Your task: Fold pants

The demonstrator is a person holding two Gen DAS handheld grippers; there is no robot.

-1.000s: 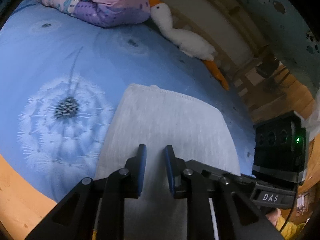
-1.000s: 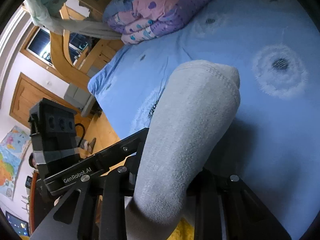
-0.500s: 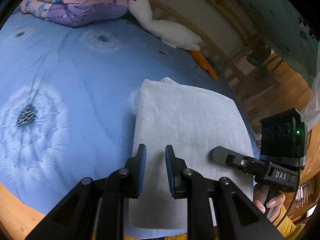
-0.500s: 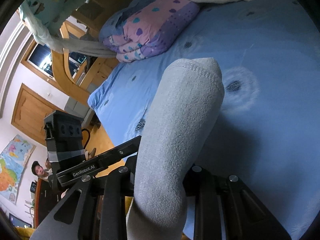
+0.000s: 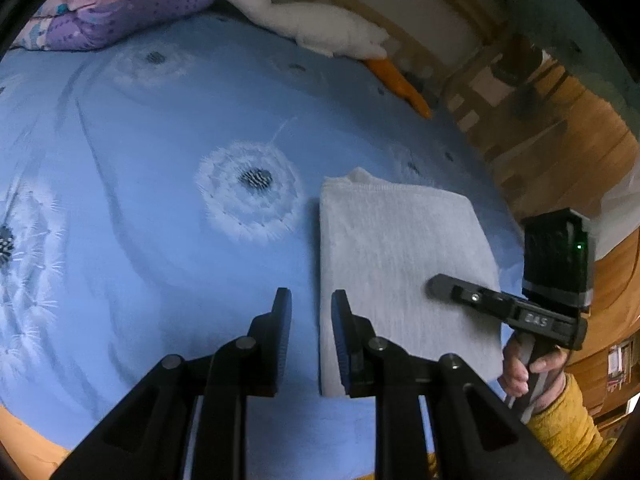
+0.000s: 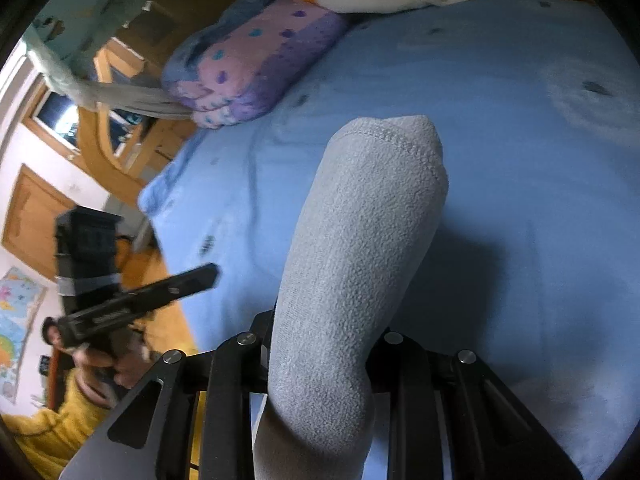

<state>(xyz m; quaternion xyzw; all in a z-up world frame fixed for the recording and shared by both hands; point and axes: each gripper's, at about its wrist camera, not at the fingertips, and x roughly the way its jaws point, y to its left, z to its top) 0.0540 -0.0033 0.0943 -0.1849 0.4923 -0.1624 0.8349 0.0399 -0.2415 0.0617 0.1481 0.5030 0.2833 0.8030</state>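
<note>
The grey pants (image 5: 400,264) lie folded into a rectangle on the blue bed sheet (image 5: 160,200), at the right in the left wrist view. My left gripper (image 5: 310,320) is open and empty, just off the fold's left edge. My right gripper (image 5: 436,282) reaches over the fold's right side. In the right wrist view grey pants fabric (image 6: 352,264) fills the space between the right fingers and bulges forward; the right gripper (image 6: 324,344) is shut on it, its fingertips hidden by the cloth.
A white goose plush (image 5: 312,24) with an orange beak and foot lies at the head of the bed beside a purple heart-print quilt (image 5: 120,4). Wooden floor and furniture (image 5: 560,120) lie past the bed's right edge. My left gripper also shows in the right wrist view (image 6: 208,274).
My left gripper has moved left, off the folded pants and over bare sheet. My right gripper keeps its hold on the fabric and has moved in over the fold's right side.
</note>
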